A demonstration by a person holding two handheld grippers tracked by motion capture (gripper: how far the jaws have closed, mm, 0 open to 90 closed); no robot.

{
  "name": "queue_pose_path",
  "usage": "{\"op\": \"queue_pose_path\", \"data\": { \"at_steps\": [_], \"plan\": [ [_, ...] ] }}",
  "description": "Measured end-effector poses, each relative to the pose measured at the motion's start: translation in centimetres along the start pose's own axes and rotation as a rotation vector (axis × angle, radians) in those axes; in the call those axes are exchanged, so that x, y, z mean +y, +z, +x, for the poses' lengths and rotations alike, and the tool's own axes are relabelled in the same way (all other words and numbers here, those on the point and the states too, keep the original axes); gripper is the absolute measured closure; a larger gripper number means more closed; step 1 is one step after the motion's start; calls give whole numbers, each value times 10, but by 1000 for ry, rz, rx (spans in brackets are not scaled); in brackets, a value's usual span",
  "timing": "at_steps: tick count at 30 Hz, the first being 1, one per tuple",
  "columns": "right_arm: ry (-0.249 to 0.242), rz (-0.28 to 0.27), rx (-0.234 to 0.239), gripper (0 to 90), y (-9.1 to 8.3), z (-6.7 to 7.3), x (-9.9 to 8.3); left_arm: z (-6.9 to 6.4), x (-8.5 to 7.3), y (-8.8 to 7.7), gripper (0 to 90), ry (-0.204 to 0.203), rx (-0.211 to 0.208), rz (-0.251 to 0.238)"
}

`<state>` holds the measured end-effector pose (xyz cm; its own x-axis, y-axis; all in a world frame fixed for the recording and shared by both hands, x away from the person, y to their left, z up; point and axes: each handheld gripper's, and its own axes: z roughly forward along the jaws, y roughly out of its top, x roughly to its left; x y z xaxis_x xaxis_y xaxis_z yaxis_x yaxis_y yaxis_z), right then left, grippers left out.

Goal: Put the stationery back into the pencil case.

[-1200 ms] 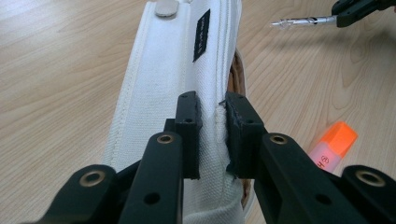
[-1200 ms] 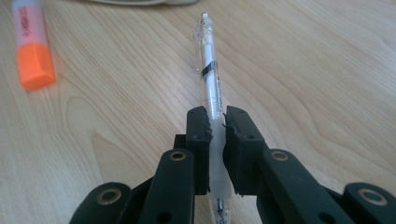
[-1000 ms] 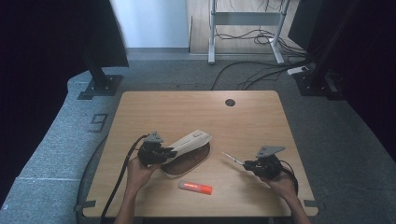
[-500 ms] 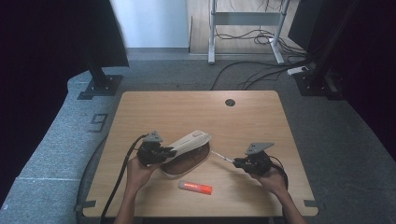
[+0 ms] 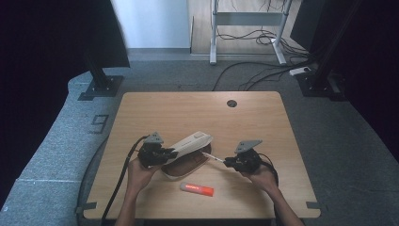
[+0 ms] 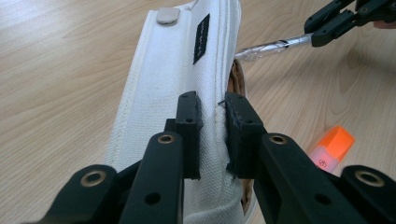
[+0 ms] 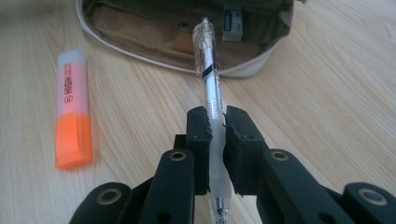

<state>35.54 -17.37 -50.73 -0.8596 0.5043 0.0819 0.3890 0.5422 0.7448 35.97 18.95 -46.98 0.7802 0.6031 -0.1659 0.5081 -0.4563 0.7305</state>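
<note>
Clear plastic pen point(image 7: 208, 70), white canvas pouch point(image 6: 177, 70)

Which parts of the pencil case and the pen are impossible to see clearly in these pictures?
- Pencil case inside: left gripper view, hidden by its raised white flap.
- Pen lower end: right gripper view, cut off by the bottom edge.
- Label on the small eraser: right gripper view, too small and shadowed.
- Highlighter print: high view, too small.

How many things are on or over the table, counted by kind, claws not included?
Pencil case: 1
Clear pen: 1
Orange highlighter: 1
Eraser, inside the case: 1
Total: 4
</note>
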Motion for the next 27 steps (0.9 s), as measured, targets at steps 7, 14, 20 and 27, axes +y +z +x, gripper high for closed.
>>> {"op": "queue_pose_path", "data": {
  "at_steps": [7,14,20,27],
  "plan": [
    [-17,6,15,787,12,3,12,0,0,0,768,-3,-1,-3],
    [-33,13,29,787,26,5,24,0,0,-1,768,-4,-2,-5],
    [-50,24,42,788,39,7,32,0,0,-1,768,-2,-2,-5],
    [-69,36,52,787,53,10,42,0,0,-1,768,-2,-3,-5]
  ]
}}
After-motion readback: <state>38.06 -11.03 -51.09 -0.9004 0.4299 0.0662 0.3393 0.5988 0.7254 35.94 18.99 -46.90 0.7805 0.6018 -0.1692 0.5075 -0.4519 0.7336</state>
